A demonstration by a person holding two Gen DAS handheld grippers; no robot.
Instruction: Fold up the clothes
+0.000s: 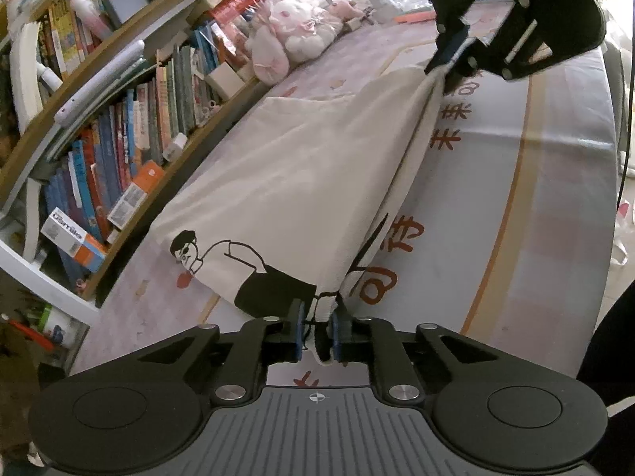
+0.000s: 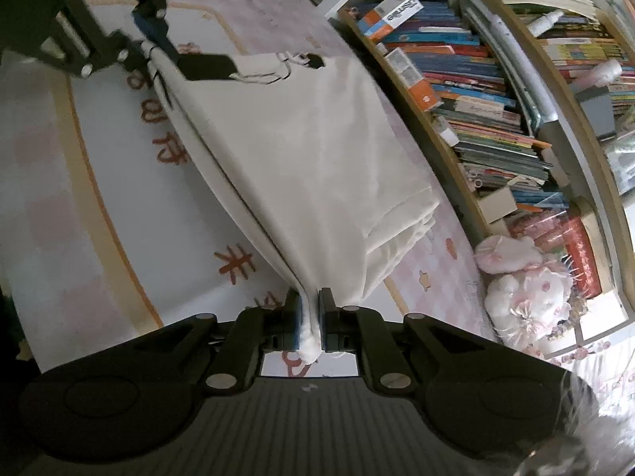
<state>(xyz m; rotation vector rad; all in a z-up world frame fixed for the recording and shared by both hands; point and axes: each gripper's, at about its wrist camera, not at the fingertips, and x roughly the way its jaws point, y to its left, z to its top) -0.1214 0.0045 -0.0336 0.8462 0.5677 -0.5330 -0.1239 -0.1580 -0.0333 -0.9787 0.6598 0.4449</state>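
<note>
Cream cotton T-shirt with a black cartoon print [image 1: 301, 182] lies doubled on the pink patterned bedspread [image 1: 535, 182], near edge lifted taut. Left gripper [image 1: 317, 337] pinches the printed end at 6 o'clock; right gripper [image 2: 309, 325] pinches the other — first fold made, more folds left.

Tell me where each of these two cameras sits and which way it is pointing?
Left wrist view: sits on the left tongs, looking down along them at the cream shirt they pinch; the right tongs show at the far end, bookshelf on the left.
Right wrist view: sits on the right tongs, looking the opposite way along the shirt; the left tongs show far off.
Shared: the shirt, both tongs, the printed bedspread, the bookshelf, the plush toys.
</note>
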